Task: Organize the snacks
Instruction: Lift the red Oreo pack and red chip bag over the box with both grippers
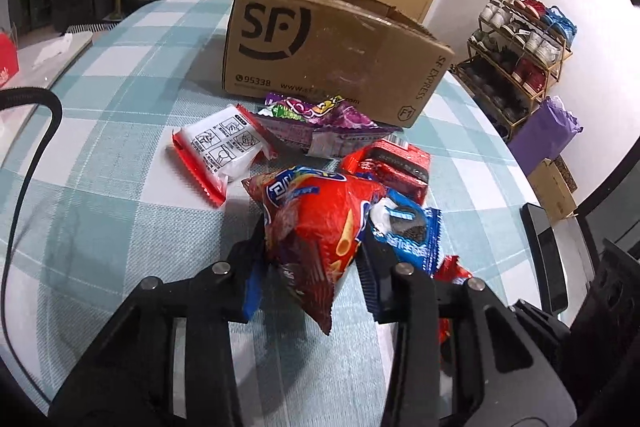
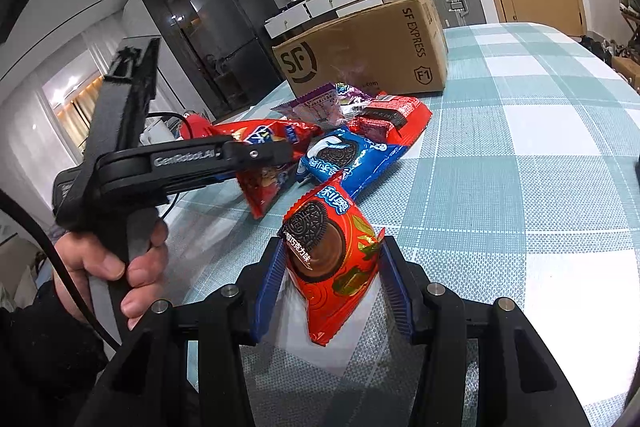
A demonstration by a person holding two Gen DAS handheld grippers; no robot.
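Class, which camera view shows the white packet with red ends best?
The left wrist view: the white packet lies in full sight on the checked tablecloth, its printed diagrams showing. In the right wrist view it is hidden behind the other gripper, so I cannot make it out.

Between your left fingers sits a red-and-blue chip bag (image 1: pixel 316 227); your right ones frame a red Oreo pack (image 2: pixel 332 259); beneath, teal-and-white checked tablecloth (image 2: pixel 540 187).

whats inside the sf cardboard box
The cardboard box is open-topped, but both wrist views look at its outer walls, so its inside is hidden. Only the far wall's inner face shows above the rim. The snack packets visible all lie outside, on the checked tablecloth.
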